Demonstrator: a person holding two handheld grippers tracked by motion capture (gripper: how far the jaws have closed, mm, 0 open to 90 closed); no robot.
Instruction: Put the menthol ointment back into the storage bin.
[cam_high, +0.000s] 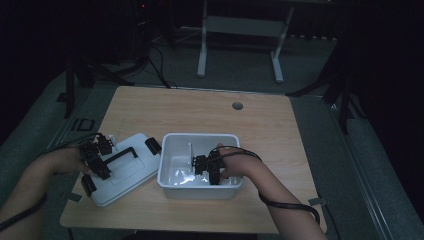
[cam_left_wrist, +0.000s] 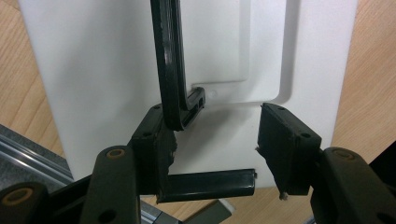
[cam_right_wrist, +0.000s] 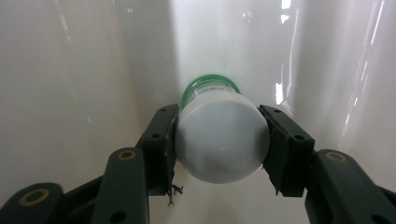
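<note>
Right gripper pinches a smooth white round bottle; left gripper spread over glossy lid.

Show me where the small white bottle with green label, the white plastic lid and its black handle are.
small white bottle with green label (cam_right_wrist: 219, 144), right gripper view, round white end.
white plastic lid (cam_left_wrist: 93, 70), left gripper view, flat top.
black handle (cam_left_wrist: 169, 60), left gripper view, long bar.

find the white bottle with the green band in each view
High view: hidden behind the right hand-held gripper, inside the white bin.
Left gripper view: not in it.
Right gripper view: bottle at centre, clamped between the jaws.
Shared landmark: the bin's glossy white walls.
</note>
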